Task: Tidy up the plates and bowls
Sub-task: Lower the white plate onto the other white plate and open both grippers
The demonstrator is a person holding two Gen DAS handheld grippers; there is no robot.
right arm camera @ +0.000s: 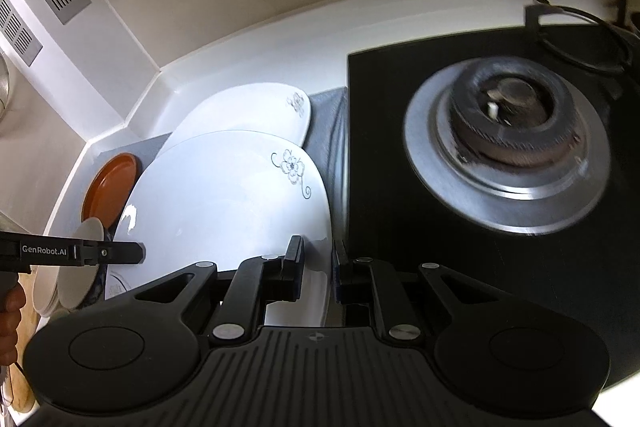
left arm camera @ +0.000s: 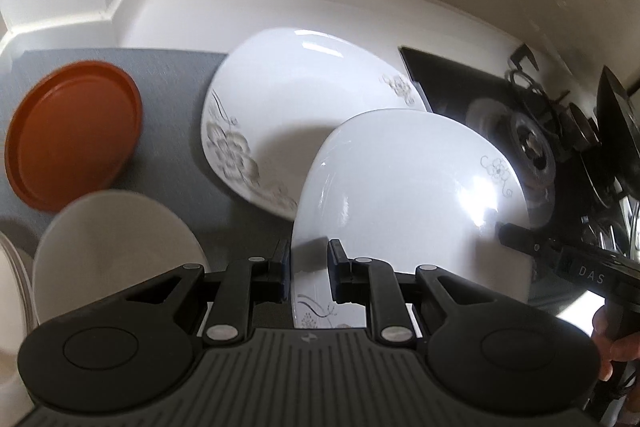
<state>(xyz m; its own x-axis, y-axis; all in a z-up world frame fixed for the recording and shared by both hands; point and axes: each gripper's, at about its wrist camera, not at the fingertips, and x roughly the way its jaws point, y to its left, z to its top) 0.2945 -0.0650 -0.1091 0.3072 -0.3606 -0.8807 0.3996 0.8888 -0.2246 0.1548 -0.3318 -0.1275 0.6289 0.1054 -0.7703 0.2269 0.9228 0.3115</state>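
Note:
A white floral plate (left arm camera: 400, 195) is held up between both grippers above the grey mat (left arm camera: 176, 83). My left gripper (left arm camera: 308, 267) is shut on its left rim. My right gripper (right arm camera: 318, 263) is shut on its right rim; the plate shows there too (right arm camera: 224, 199). My right gripper's tip also shows in the left wrist view (left arm camera: 516, 235), and my left gripper's tip in the right wrist view (right arm camera: 128, 253). A second white floral plate (left arm camera: 296, 107) lies on the mat behind it (right arm camera: 256, 107).
An orange plate (left arm camera: 72, 135) lies at the mat's left (right arm camera: 112, 187). A beige plate (left arm camera: 116, 251) and a white stack (left arm camera: 12, 291) sit near left. A black gas stove (right arm camera: 504, 143) with its burner stands right of the mat. White counter walls run behind.

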